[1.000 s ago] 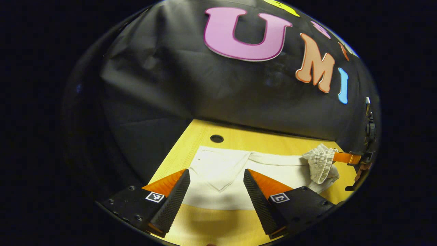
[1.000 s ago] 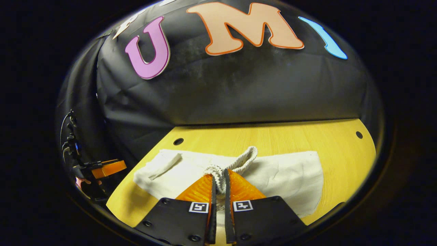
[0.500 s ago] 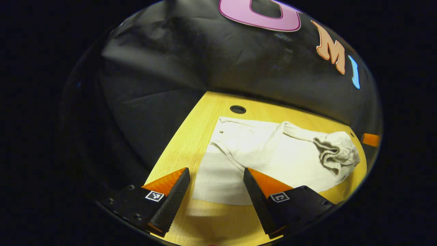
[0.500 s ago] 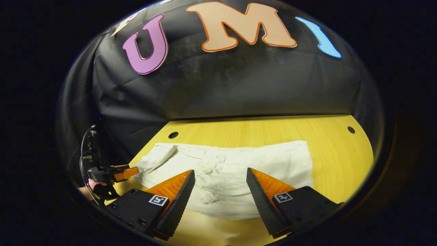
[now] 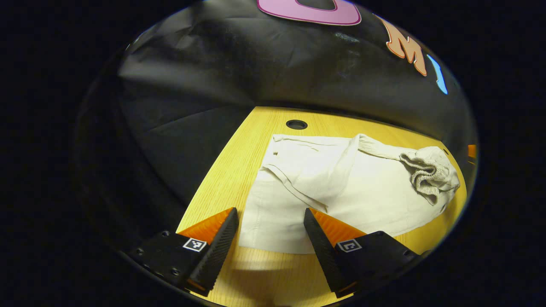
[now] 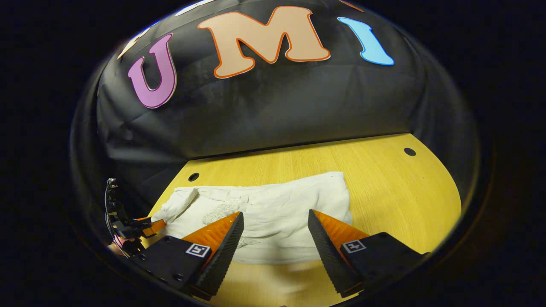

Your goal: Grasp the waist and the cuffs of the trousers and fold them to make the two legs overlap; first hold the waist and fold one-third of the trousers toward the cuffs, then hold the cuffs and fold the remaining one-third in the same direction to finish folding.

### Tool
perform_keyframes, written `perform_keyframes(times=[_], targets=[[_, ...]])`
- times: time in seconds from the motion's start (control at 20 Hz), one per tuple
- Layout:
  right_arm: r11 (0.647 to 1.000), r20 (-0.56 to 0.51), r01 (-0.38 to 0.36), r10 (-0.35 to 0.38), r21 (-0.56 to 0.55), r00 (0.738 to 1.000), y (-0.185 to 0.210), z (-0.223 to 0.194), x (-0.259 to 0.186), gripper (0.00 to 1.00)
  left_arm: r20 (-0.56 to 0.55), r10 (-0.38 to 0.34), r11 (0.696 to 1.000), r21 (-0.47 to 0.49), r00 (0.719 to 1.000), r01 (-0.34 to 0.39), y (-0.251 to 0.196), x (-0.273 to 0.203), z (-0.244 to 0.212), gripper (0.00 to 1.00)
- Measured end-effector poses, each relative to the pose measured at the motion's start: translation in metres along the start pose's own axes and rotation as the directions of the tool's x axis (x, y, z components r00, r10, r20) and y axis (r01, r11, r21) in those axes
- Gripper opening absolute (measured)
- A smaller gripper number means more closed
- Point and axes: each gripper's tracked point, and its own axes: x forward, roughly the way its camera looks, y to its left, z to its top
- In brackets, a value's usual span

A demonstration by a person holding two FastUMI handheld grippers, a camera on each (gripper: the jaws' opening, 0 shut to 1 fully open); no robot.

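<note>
Start on your left: the left gripper [image 5: 268,230] hangs with its jaws spread wide and nothing between them, poised just above the near left end of the trousers [image 5: 341,187], which lie flat on the wooden table [image 5: 222,179]. A second ago this gripper sat lower and closer over the cloth; it has since risen and drawn back, so more of the garment is in sight. Moving rightward across the cloth, you see a loose flap lying diagonally over the left portion, then the gathered elastic waist [image 5: 428,172] bunched in a heap on top of the right part of the fabric. That heap is the real change: a second ago your right gripper was clamped on the waistband and holding it up, half a second ago it had let go, and now the waist rests on the trousers by itself. In the right gripper view, the right gripper [image 6: 275,234] is wide open and empty, pulled back over the near edge of the trousers [image 6: 273,213], with the left gripper [image 6: 147,225] small at the far left. I judge the waist fold as laid but untidy; the waistband is crumpled rather than flat. What likely remains is the cuff end, so you would next take the cuffs and bring them over.
</note>
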Motion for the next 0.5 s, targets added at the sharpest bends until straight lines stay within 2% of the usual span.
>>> perform_keyframes(times=[0.05,0.1,0.25,0.3,0.35,0.4,0.45,0.5], targets=[[1.0,0.005,0.009,-0.009,-0.002,1.0,-0.004,0.002,-0.003,0.92,0.0,0.001,1.0,-0.005,1.0,-0.001,0.002,-0.001,0.001,0.87],[1.0,0.008,0.012,-0.012,0.002,1.0,-0.006,0.003,-0.006,0.92,0.008,-0.016,1.0,-0.002,1.0,0.016,-0.002,-0.002,0.002,0.83],[1.0,0.021,0.027,-0.028,0.009,0.999,-0.015,0.008,-0.014,0.92,0.027,-0.037,0.999,-0.009,0.999,0.037,-0.016,0.003,0.007,0.31],[0.999,0.024,0.034,-0.034,0.008,0.999,-0.019,0.01,-0.017,0.97,0.026,-0.033,0.999,-0.013,0.999,0.033,-0.017,0.002,0.006,0.19],[0.999,0.027,0.04,-0.04,0.004,0.999,-0.022,0.01,-0.02,0.92,0.021,-0.024,1.0,-0.011,0.999,0.024,-0.018,0.003,0.005,0.07],[0.999,0.031,0.05,-0.05,-0.001,0.998,-0.027,0.011,-0.024,0.97,0.027,-0.012,1.0,-0.013,1.0,0.012,-0.017,0.004,0.007,0.04],[0.998,0.036,0.059,-0.059,-0.007,0.998,-0.031,0.012,-0.026,0.91,0.029,-0.002,1.0,-0.01,1.0,0.002,-0.018,0.004,0.01,0.01],[0.998,0.039,0.067,-0.066,-0.012,0.997,-0.035,0.013,-0.03,0.91,0.021,0.007,1.0,-0.007,1.0,-0.006,-0.02,0.003,0.009,0.0]])
